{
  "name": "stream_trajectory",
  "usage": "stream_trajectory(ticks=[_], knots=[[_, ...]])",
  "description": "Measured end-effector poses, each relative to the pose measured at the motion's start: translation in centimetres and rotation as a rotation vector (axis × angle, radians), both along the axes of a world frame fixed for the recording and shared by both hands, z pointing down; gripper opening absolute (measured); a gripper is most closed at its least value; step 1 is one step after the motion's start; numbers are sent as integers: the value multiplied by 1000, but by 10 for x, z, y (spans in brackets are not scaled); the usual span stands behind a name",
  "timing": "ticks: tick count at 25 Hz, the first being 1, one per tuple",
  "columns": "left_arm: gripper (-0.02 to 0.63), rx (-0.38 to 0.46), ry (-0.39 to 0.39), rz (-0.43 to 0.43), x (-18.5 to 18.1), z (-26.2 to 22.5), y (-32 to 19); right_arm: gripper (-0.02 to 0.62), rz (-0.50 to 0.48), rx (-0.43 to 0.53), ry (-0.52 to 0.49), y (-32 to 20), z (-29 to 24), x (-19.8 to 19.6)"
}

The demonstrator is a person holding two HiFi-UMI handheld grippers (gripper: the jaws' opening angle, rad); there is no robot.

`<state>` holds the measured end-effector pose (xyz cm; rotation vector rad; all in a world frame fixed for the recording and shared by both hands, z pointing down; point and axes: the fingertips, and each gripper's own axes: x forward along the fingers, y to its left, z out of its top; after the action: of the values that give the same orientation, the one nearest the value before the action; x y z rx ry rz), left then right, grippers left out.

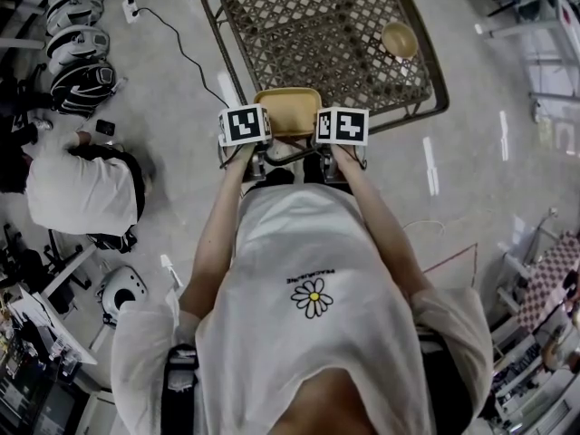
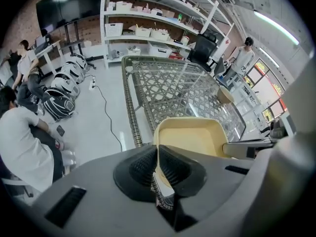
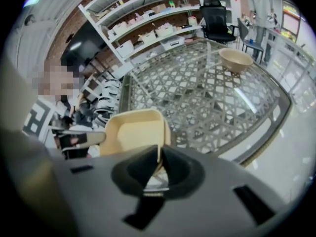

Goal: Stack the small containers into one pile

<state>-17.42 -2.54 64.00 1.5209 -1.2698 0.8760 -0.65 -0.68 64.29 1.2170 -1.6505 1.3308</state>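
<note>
A tan rectangular container point(image 1: 288, 110) hangs between my two grippers at the near edge of the lattice-top table point(image 1: 299, 34). My left gripper point(image 2: 158, 166) is shut on its left rim, the container point(image 2: 190, 137) stretching away from the jaws. My right gripper point(image 3: 160, 162) is shut on the right rim of the same container point(image 3: 132, 131). A small round tan bowl point(image 1: 399, 39) sits on the table at the far right, also visible as the bowl point(image 3: 236, 59) in the right gripper view and the bowl point(image 2: 225, 95) in the left gripper view.
The table has a metal frame point(image 1: 214, 21) and a glass top over woven lattice. A person in white crouches on the floor point(image 1: 83, 188) at left beside several helmets point(image 1: 80, 80). A cable point(image 1: 186, 57) runs across the floor. Shelving point(image 2: 148, 28) stands behind the table.
</note>
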Motion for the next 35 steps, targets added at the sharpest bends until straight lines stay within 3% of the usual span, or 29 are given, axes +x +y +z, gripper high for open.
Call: stream_trajectory(ticks=[8,11,15,19,24,30,35], knots=[[45,23,-9,26,-1,-2,-2,49,-72,45,-15,-1,-3,-4],[87,38,38,16,3,-12,-4,124,-82,69,-18,-5,-9,-2],[87,127,44,8,-2,-45,-27,133,-64,184,23,-33,-41,8],[87,285,59,13,-2,-103,-66,126,-38,379,42,-81,-106,17],[86,552,107,7,6,-211,-104,74,-21,644,30,-122,-209,19],[37,939,145,23,15,-339,-112,44,-45,997,15,-132,-320,9],[26,1177,143,22,16,-400,-94,38,-65,1227,50,-116,-376,3]])
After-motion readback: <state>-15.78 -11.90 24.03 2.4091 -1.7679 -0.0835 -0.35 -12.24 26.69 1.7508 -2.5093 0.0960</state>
